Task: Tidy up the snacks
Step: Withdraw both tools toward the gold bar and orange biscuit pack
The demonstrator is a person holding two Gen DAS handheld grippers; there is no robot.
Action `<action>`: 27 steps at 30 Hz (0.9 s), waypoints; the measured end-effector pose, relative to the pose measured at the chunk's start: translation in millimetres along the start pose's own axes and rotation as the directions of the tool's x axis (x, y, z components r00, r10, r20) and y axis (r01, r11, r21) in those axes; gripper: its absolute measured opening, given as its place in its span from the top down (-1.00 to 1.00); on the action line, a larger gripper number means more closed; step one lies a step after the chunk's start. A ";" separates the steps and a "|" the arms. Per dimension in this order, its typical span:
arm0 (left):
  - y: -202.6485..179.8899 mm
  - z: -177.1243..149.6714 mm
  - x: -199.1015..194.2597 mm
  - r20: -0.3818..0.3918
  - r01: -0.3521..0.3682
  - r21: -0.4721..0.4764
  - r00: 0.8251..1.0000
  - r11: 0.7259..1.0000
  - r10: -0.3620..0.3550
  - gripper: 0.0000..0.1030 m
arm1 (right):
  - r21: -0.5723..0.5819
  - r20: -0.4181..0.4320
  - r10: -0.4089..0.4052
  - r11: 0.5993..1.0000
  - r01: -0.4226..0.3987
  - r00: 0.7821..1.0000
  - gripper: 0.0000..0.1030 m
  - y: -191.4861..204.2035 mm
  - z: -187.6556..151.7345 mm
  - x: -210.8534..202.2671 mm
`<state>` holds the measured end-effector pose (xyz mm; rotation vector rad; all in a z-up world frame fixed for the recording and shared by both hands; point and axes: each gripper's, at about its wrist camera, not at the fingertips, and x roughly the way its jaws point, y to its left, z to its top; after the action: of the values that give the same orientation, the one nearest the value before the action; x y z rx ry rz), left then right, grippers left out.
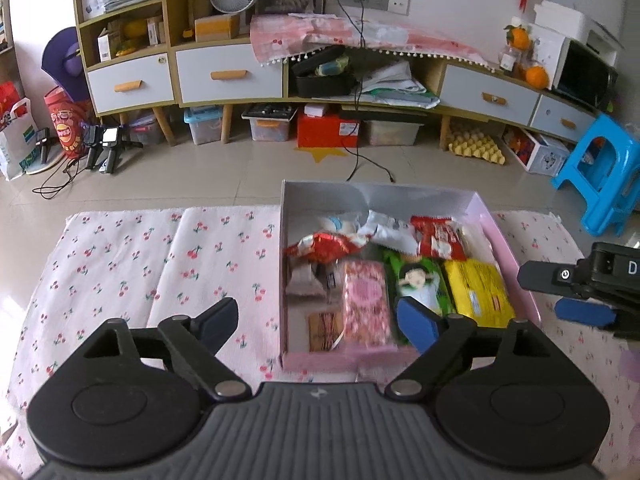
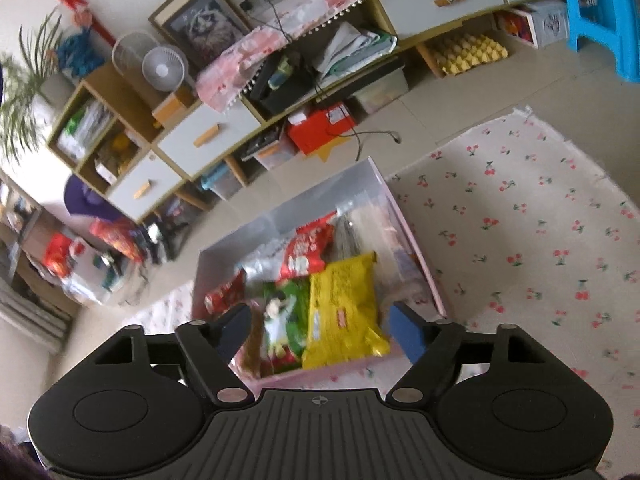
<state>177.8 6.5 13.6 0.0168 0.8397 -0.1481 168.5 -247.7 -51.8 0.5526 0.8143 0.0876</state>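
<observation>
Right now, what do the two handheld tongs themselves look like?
Both look alike: black plastic bodies with a ribbed grey housing, round black hubs, silver pivot pins and blue pads on the fingers. The left tongs and the right tongs match; the right one's side shows a power symbol. No sleeves visible.

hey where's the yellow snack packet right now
The yellow snack packet lies inside the pink box, against its right wall in the left wrist view, beside the green packet and just below the red packet.
</observation>
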 end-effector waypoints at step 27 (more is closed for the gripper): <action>23.0 -87.6 -20.0 -0.028 0.036 0.109 0.999 0.993 -0.033 -0.97 | -0.293 0.047 -0.186 0.937 0.192 0.981 -0.78 -0.6 -86.8 -31.2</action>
<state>102.9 38.1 -31.1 0.1069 0.8574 -0.2269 85.1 -219.3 -79.4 0.1895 0.8150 0.0265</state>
